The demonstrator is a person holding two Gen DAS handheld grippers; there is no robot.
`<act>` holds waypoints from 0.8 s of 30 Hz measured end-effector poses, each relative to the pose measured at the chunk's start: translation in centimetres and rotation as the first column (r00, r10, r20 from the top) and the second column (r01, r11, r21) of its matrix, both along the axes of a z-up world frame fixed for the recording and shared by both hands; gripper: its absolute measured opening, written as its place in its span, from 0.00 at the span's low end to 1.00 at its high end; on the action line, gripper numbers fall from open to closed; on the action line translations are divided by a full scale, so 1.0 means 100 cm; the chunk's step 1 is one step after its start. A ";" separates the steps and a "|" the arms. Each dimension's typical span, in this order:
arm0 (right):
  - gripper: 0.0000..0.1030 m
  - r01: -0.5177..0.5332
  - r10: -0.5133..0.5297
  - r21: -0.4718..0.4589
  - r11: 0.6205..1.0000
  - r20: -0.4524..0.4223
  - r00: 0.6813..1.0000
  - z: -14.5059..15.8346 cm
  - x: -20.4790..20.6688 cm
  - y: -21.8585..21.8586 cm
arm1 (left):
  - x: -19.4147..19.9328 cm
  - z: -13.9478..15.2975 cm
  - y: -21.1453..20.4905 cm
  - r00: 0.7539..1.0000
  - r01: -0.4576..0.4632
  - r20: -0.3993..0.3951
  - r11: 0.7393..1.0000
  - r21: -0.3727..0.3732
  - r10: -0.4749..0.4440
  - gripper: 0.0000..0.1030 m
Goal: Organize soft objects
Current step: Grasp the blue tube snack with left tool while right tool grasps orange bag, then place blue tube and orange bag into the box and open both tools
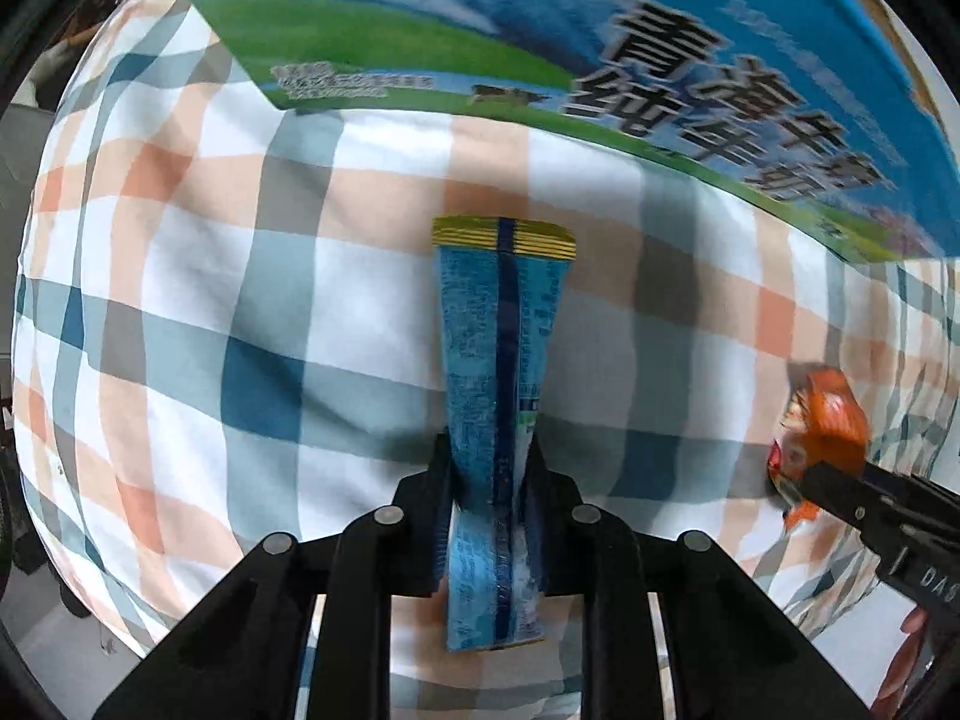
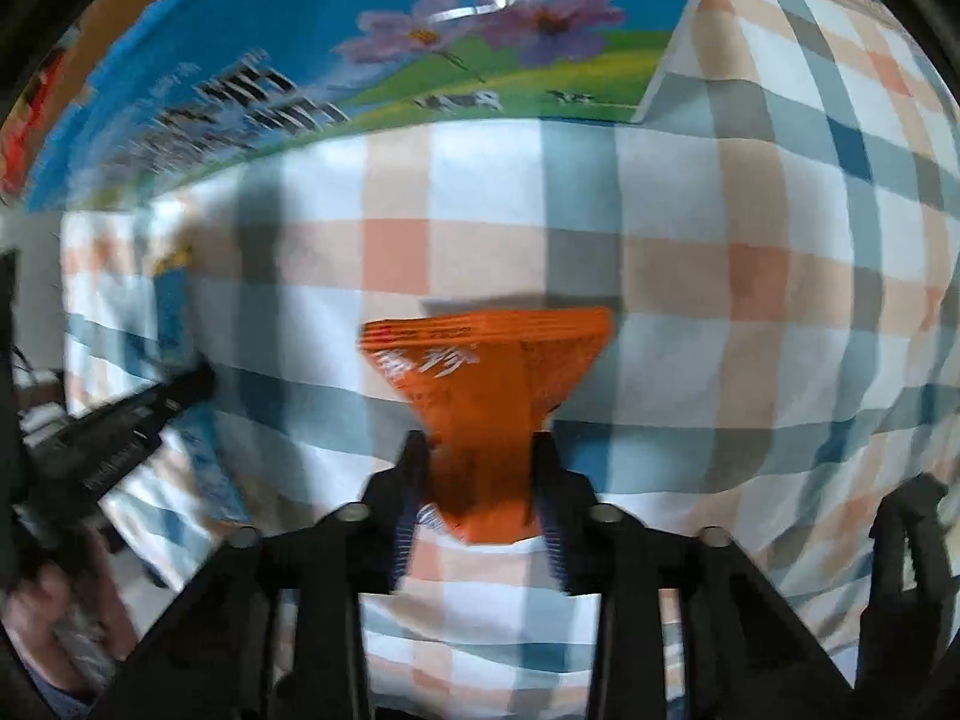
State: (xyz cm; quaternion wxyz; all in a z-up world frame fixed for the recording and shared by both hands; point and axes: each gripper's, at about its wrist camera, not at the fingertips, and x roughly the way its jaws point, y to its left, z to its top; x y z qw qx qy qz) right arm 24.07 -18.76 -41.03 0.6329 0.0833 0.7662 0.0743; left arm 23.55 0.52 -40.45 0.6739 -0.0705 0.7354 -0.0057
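Step in hand: both packets look lifted clear of the checked cloth [image 1: 180, 312] and on their way to the printed milk carton box [image 1: 540, 30] at the far side; my reading is a carry, not yet a drop.
Left gripper [image 1: 489, 456]: pressed together on a blue sachet [image 1: 501, 330], pinched near its lower end, so most of its length stands out beyond the tips.
Right gripper [image 2: 480, 450]: its jaws sit against an orange packet [image 2: 486, 360] at its narrowed waist; they stand only a little apart and seem to be pinching it, though blur hides the pads.
Blue sachet: long, flat and narrow, a dark seam down its middle, a yellow ribbed seal at the far end, fine print too small to read.
Orange packet: soft and crumpled, fanning wide at its far sealed edge, white lettering smeared by motion; in the left wrist view it shows at the right edge.
Doing it well: keep both pinches firm, since limp foil may slide or fold; bring each over the box opening before loosening, and keep the two apart so they do not snag.
Box: blue sky, green meadow, cows and flowers printed on it; its opening is not visible.
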 end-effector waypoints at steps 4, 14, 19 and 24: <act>0.52 0.067 -0.067 0.004 0.998 0.017 0.998 0.001 -0.007 -0.021 | -0.005 0.008 -0.012 1.000 0.024 0.013 1.000 -0.006 -0.024 0.16; 0.43 0.083 -0.083 -0.015 0.996 0.040 0.996 -0.009 -0.026 -0.033 | -0.017 0.034 -0.058 0.996 0.067 0.063 0.998 -0.017 -0.066 0.16; 0.37 0.058 -0.060 0.019 0.998 0.128 0.990 0.036 -0.033 -0.026 | -0.017 0.083 -0.070 0.986 0.085 0.149 0.996 -0.030 -0.079 0.16; 0.37 0.037 -0.049 0.052 0.998 0.233 0.971 0.098 -0.030 -0.019 | -0.007 0.139 -0.063 0.964 0.101 0.251 0.994 -0.037 -0.089 0.16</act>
